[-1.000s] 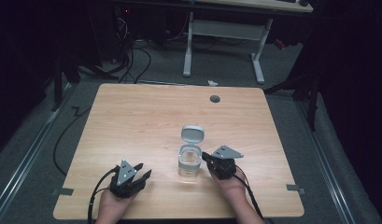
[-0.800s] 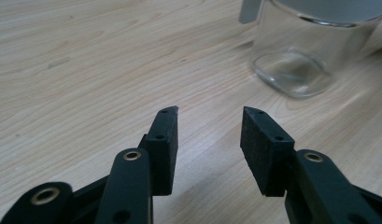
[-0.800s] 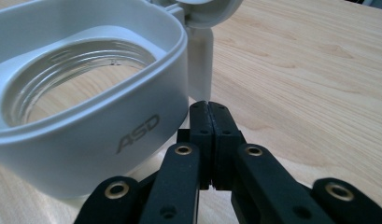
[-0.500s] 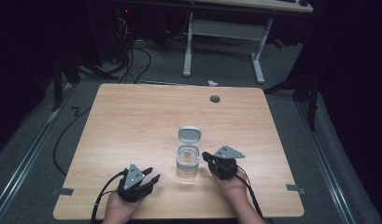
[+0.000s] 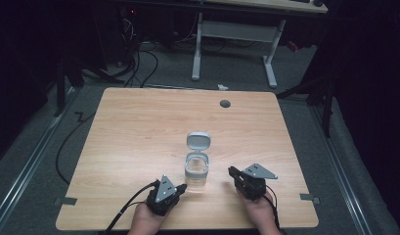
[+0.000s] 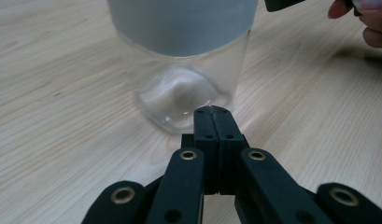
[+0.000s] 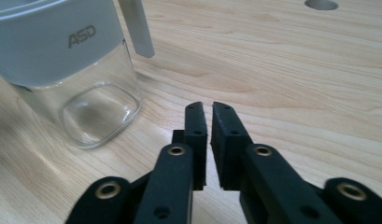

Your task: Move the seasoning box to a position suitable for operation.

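Note:
A clear square jar [image 5: 196, 170] with a grey collar stands near the table's front middle, its grey flip lid [image 5: 199, 140] raised open behind it. My left gripper [image 5: 181, 187] is shut and empty, its tips right at the jar's front-left base. In the left gripper view the shut jaws [image 6: 212, 110] reach the glass bottom of the jar [image 6: 179, 70]. My right gripper [image 5: 232, 172] lies to the jar's right, apart from it. In the right gripper view its jaws [image 7: 208, 105] stand nearly together with a thin slit and hold nothing, and the jar [image 7: 72, 70] is to their left.
The wooden table [image 5: 139, 127] has a round cable hole [image 5: 225, 103] at the back right. A white desk frame [image 5: 197, 49] and floor cables [image 5: 134, 63] lie beyond the far edge. The other hand [image 6: 366, 23] shows past the jar.
My left gripper has moved right along the front edge until its tips reach the jar's base. The right gripper and the jar have stayed put.

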Tool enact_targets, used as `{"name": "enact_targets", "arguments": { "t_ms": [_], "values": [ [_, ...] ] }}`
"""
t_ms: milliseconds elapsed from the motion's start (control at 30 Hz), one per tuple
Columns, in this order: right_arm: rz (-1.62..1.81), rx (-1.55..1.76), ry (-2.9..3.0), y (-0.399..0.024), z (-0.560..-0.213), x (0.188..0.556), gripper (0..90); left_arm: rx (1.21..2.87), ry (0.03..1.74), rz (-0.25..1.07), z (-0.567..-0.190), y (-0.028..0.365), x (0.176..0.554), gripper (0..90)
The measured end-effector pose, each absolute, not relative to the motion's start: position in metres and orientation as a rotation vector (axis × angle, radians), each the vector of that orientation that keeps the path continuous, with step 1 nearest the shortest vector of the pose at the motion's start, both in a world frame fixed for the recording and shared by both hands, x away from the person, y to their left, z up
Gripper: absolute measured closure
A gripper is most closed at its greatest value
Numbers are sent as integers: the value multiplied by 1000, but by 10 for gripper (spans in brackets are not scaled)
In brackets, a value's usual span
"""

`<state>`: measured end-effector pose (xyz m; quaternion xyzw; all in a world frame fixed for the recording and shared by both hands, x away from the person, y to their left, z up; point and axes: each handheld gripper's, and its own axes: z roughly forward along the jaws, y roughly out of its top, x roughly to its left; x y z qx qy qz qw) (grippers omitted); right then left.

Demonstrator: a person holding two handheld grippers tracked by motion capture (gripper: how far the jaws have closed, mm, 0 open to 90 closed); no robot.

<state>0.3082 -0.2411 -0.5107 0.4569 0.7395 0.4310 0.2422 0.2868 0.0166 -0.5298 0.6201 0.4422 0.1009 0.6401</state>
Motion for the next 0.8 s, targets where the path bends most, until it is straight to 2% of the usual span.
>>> {"name": "enact_targets", "arguments": {
  "t_ms": [200, 700, 800],
  "values": [
    [1214, 1255, 2010, -248, -510, 307, 900, 1422, 1019, 234, -532, 8, 293, 900],
    [1241, 1233, 2036, -235, -499, 343, 900, 1436, 1013, 194, -535, -11, 304, 900],
    [1250, 1224, 2034, -229, -495, 350, 900, 1396, 1020, 169, -534, -7, 305, 900]
  ]
}}
